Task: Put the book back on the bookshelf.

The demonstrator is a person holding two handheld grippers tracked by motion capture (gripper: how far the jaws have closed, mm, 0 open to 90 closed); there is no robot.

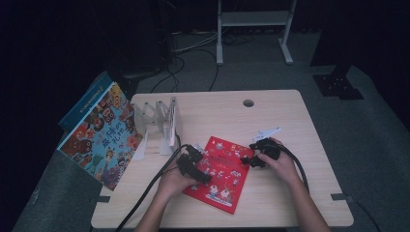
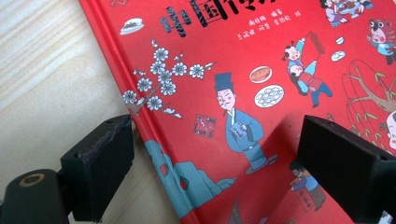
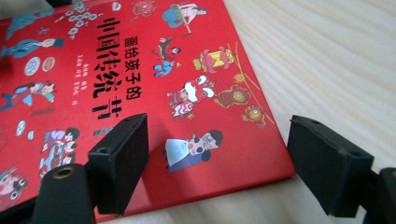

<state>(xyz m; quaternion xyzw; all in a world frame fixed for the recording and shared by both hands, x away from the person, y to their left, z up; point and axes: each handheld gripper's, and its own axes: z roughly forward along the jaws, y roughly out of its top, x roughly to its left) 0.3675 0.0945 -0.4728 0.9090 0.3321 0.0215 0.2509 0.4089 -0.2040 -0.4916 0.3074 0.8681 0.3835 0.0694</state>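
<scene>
High view, red book (image 1: pixel 220 175): lies flat and slanted on the desk (image 1: pixel 285 125), cover up, between the two grippers.
High view, left gripper (image 1: pixel 197 155): held in the left hand (image 1: pixel 174 181) at the book's left edge, jaws pointing over the cover; jaw gap too small to judge here.
High view, right gripper (image 1: pixel 247 161): held in the right hand (image 1: pixel 283 164) at the book's upper right edge, jaws turned toward the cover.
High view, surroundings: clear book rack (image 1: pixel 162 121) stands beyond the left gripper; large picture book (image 1: pixel 102 135) leans at the desk's left edge, well apart from the jaws.

Left gripper view, jaws: standing wide apart, nothing pressed between them.
Left gripper view, red book (image 2: pixel 243 93): spine edge runs just inside the left jaw; that jaw sits over bare desk (image 2: pixel 51 84) beside the spine, the other jaw sits above the cover. Contact with the cover cannot be told.

Right gripper view, jaws: apart, pads not pressing on anything.
Right gripper view, red book (image 3: pixel 140 84): its near corner lies between the jaws; left jaw over the cover, right jaw over bare desk (image 3: pixel 327 60) just beyond the book's edge.
</scene>
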